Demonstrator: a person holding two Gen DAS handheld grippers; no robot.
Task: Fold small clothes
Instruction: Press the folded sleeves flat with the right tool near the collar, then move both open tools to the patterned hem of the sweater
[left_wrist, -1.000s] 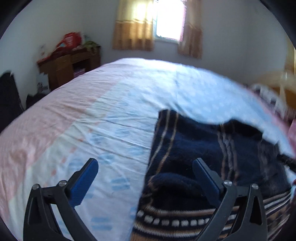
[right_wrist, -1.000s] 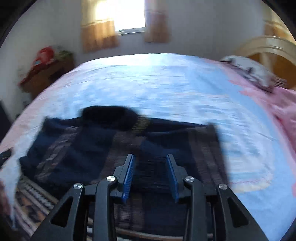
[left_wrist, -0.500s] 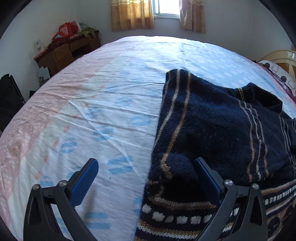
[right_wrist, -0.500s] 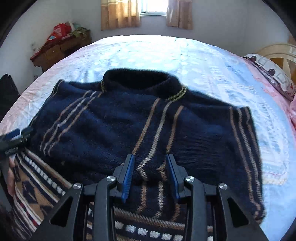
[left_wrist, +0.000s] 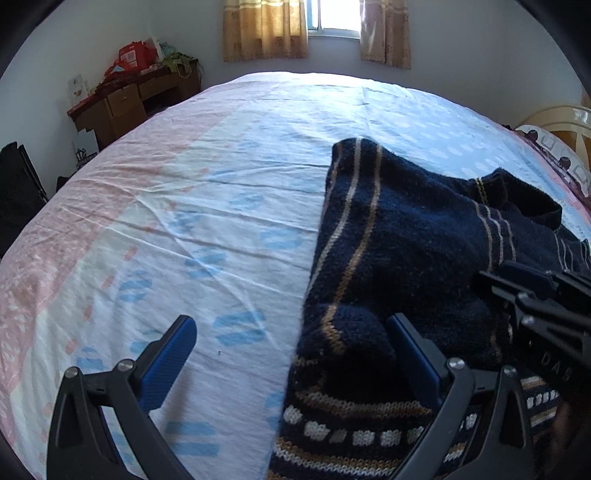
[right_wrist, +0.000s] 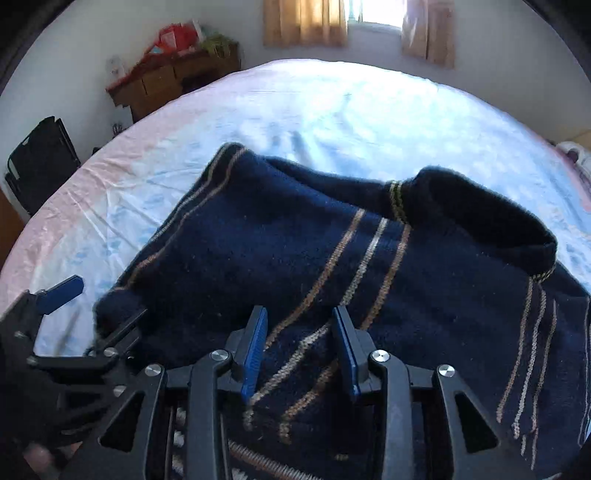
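Right gripper (right_wrist: 299, 343) shifted left over sweater (right_wrist: 295, 240), jaws parted, left gripper (left_wrist: 291, 354) spread wide, unmoved

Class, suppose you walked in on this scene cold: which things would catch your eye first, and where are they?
A navy knitted sweater with tan stripes lies spread on the pale blue and pink bedsheet. The left claw gapes wide over its folded-in edge, while the right claw hovers above its middle. Behind, a bright curtained window.
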